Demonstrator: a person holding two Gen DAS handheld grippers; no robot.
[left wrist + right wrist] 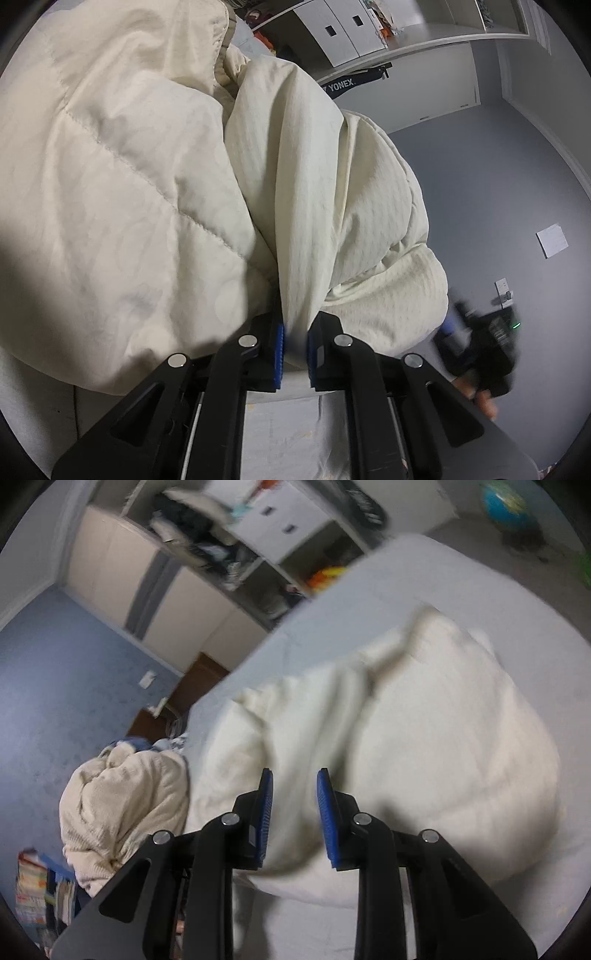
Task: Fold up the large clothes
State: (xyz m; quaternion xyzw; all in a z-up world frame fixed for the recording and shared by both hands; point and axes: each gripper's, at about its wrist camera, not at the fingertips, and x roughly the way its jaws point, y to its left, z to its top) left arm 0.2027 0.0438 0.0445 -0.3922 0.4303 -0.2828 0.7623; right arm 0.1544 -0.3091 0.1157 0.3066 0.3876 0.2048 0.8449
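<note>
A cream quilted puffer jacket (pixel 147 177) fills the left wrist view. My left gripper (pixel 294 341) is shut on a fold of the jacket, which runs up from between the blue pads. In the right wrist view the same jacket (pixel 424 746) lies bunched on the pale bed (pixel 369 583). My right gripper (pixel 294 790) is open just above the jacket's near edge, with nothing between its blue pads (pixel 266 812). The right gripper also shows blurred in the left wrist view (pixel 484 354).
A beige knitted garment (pixel 122 805) lies heaped at the bed's left end. White shelving with drawers (pixel 273 517) stands behind the bed. A globe (pixel 506 502) sits on the floor at top right. Books (pixel 33 897) are stacked at lower left. Blue-grey walls (pixel 498 184) surround.
</note>
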